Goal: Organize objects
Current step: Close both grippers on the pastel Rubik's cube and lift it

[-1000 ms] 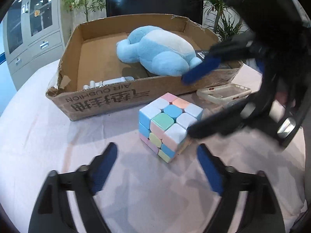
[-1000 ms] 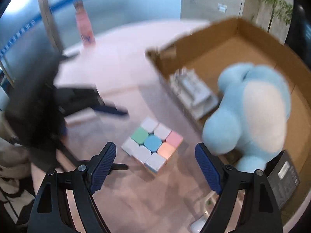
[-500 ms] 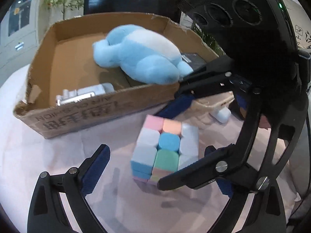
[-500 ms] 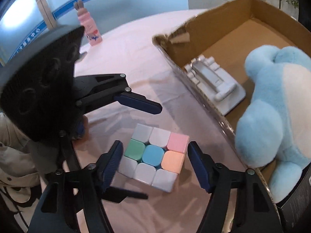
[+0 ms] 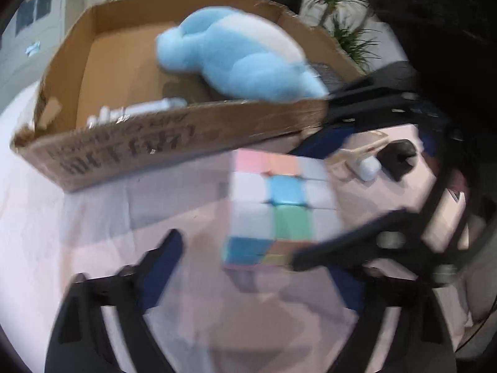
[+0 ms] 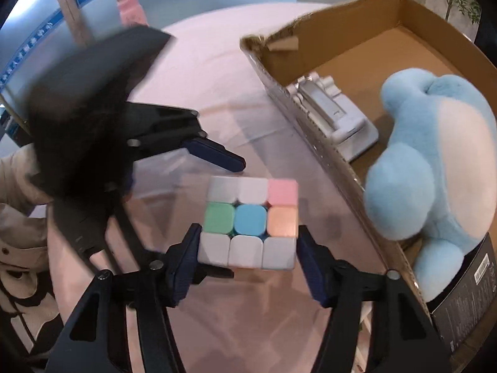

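A pastel puzzle cube (image 6: 250,222) sits on the pink tablecloth in front of a cardboard box (image 5: 174,143). My right gripper (image 6: 247,248) points down over the cube. Its jaws are closing, and the blue pads (image 6: 306,258) lie against two opposite sides of the cube. In the blurred left wrist view the cube (image 5: 279,205) is straddled by the right gripper (image 5: 296,205). My left gripper (image 5: 257,242) comes in low from the side, its jaws closing too. Its left fingertip (image 5: 174,242) stands clear of the cube. Its other finger is hidden behind the right gripper.
Inside the box lie a blue plush toy (image 6: 435,161), a white folding stand (image 6: 332,118) and a black carton (image 6: 466,295). A clear phone case (image 5: 357,152) and a small white item (image 5: 368,168) lie beyond the cube. A pink bottle (image 6: 130,12) stands far off. A person's beige sleeve (image 6: 18,217) shows at the left.
The right gripper has come down over the cube and narrowed until its pads meet the cube's sides. The left gripper has moved closer to the cube, and its jaws have narrowed.
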Demonstrator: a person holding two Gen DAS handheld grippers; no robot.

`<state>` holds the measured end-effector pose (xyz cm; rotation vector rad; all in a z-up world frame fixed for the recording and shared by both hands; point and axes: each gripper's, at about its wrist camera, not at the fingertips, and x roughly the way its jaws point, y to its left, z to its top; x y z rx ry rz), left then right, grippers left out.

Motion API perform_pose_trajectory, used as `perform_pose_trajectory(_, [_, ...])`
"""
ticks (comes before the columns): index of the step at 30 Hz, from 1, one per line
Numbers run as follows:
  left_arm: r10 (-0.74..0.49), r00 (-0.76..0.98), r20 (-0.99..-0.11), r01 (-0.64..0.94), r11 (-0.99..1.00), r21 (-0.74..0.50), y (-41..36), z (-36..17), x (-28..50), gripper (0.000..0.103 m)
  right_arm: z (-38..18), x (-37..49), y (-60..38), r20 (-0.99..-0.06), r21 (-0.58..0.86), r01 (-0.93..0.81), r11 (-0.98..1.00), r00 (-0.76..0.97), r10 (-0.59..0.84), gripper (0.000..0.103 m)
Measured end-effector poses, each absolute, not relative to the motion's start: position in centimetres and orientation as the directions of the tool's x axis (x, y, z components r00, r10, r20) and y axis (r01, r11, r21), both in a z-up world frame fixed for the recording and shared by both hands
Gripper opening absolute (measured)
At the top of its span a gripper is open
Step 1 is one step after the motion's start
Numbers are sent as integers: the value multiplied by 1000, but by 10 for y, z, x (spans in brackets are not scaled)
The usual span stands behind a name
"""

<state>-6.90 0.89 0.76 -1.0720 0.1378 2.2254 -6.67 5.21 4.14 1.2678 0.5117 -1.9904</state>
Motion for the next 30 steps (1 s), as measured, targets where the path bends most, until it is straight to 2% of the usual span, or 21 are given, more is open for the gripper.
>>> perform_pose_trajectory(1, [525,-444,-727,-612,-770,-182,10,8,-67,64,41,-68,50,-898,32,738,-674,-275,-345,57])
perform_pose_trajectory(2, [530,-432,-730,-617,-764,-190,11,8,-66,62,41,-68,49,-898,29,738,-674,-277,-342,56])
perform_pose_trajectory(15, [500,-443,-744,-598,-783,-171,14,10,-63,61,39,-71,34,-901,7,734,-679,-290,-323,56])
perform_pose_trajectory(30, [503,-516,-693,-601,-789,-126,1,25,-53,61,52,-72,26,-881,-20,735,-678,-334,-336,55])
